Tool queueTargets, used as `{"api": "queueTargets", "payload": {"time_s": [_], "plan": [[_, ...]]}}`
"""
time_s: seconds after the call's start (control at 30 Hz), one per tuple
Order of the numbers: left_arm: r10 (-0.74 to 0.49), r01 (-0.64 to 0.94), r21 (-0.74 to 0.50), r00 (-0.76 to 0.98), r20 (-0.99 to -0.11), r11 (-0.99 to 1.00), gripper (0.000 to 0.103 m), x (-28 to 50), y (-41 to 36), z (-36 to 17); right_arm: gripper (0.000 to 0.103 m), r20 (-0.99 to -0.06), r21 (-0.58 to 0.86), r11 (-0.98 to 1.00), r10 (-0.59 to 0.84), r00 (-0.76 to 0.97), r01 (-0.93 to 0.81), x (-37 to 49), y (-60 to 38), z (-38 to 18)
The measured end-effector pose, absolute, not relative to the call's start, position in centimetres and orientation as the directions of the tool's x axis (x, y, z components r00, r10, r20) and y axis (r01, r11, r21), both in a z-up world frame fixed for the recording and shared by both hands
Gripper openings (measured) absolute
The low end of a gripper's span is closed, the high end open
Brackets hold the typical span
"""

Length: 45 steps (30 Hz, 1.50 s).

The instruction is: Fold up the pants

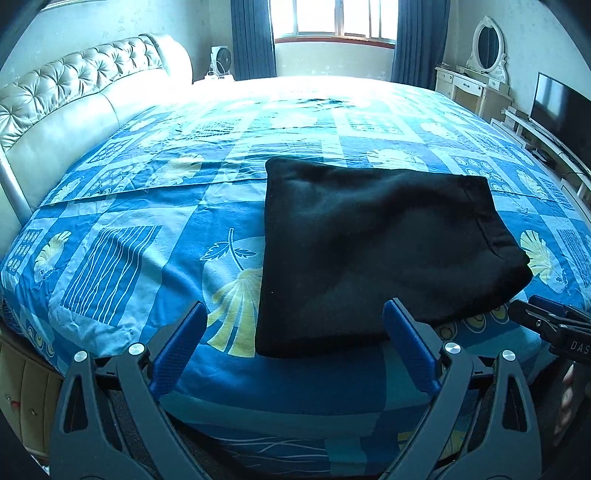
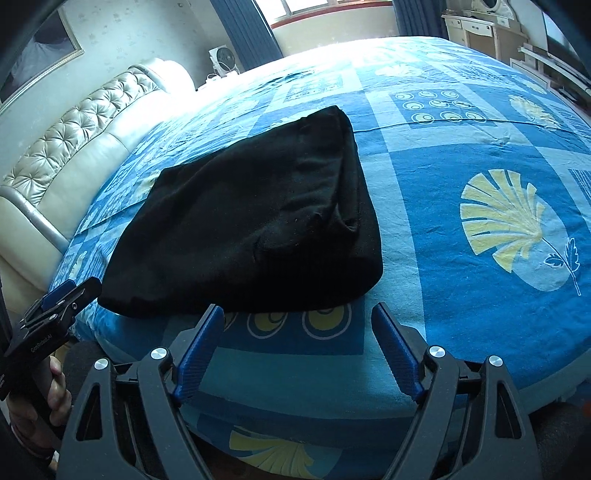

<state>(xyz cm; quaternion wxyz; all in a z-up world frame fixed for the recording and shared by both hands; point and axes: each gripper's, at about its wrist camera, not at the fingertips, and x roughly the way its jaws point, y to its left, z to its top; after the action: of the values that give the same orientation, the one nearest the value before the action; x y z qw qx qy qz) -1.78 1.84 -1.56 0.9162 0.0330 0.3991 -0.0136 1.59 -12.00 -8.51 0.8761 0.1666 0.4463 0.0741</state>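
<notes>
The black pants (image 1: 380, 251) lie folded into a thick, roughly square bundle on the blue patterned bedsheet (image 1: 129, 258), near the bed's front edge. My left gripper (image 1: 295, 314) is open just in front of the bundle's near left corner, and its blue pads touch no cloth. The right gripper (image 1: 517, 306) pokes in at the right edge, beside the bundle's near right corner. In the right wrist view the pants (image 2: 258, 229) fill the left middle. My right gripper (image 2: 297, 314) stands open before their near edge, holding nothing. The left gripper (image 2: 79, 286) and a hand (image 2: 55, 387) show at the lower left.
A tufted cream headboard (image 1: 74, 96) runs along the left. Beyond the bed are a white fan (image 1: 221, 61), a window with blue curtains (image 1: 332, 18), a white dressing table with an oval mirror (image 1: 476, 74), and a television (image 1: 561, 114) on a low bench.
</notes>
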Motion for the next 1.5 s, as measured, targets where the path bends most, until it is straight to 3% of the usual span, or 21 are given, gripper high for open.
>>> {"api": "queueTargets", "payload": {"time_s": [1.5], "plan": [[0.006, 0.056, 0.058, 0.668, -0.744, 0.997, 0.096, -2.0, 1.3, -1.4, 0.081, -0.769, 0.325, 0.946, 0.265, 0.581, -0.001, 1.1, -10.7, -8.9]]}}
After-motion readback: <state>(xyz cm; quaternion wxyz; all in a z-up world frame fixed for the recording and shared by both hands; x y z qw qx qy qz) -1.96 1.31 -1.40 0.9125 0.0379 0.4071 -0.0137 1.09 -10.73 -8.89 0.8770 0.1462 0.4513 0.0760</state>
